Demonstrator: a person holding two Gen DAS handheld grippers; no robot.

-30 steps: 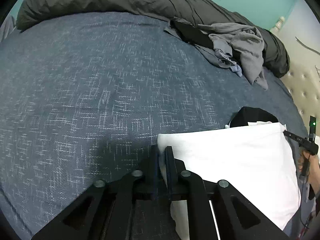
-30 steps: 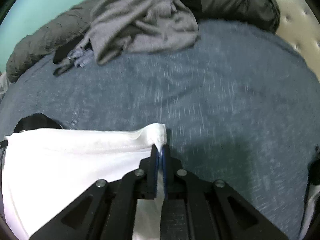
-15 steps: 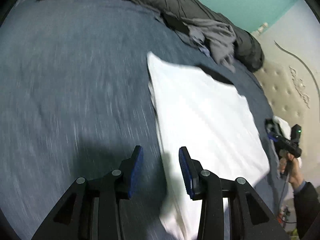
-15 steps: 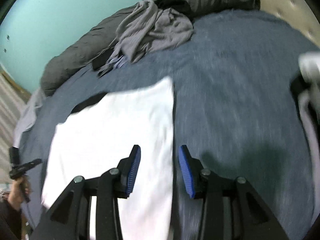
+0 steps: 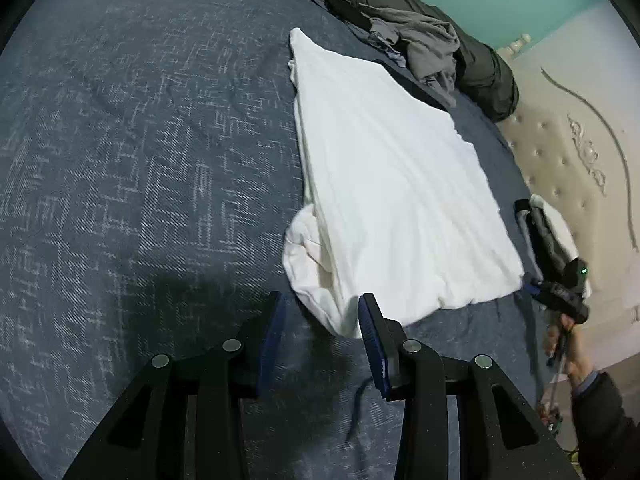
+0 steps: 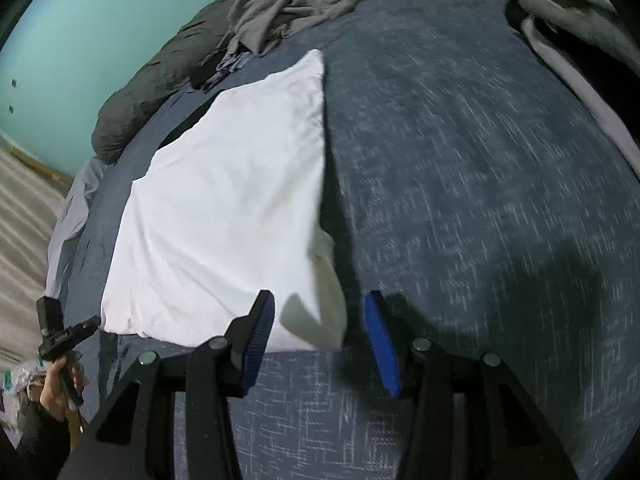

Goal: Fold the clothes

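Bedspread (image 5: 140,160), dark blue with a pale woven fleck, fills most of both views and is the landmark for everything else. Along its far edge lies a rolled dark grey duvet (image 5: 480,68), and a heap of crumpled grey clothes (image 6: 288,4) rests against that duvet, spilling onto the bedspread. A cream tufted headboard (image 5: 560,160) rises beyond the bedspread's right side in the left wrist view.

The white garment (image 5: 400,200), folded into a rough rectangle, lies flat on the middle of the bedspread, well apart from the grey heap; at its near corner a looser bunch of fabric sticks out from under the top layer.

The left gripper (image 5: 320,336) hangs over the bedspread at the garment's near corner. Its jaws have just been opening and stand apart, blue pads free; the corner of the fabric shows between them but is not pinched. The right gripper (image 6: 320,336) sits at the garment's other near corner, jaws likewise just opened and apart, gripping nothing, the fabric edge lying between them. Each gripper also shows small in the other's view, held in a hand (image 6: 56,392) at the bedspread's edge.
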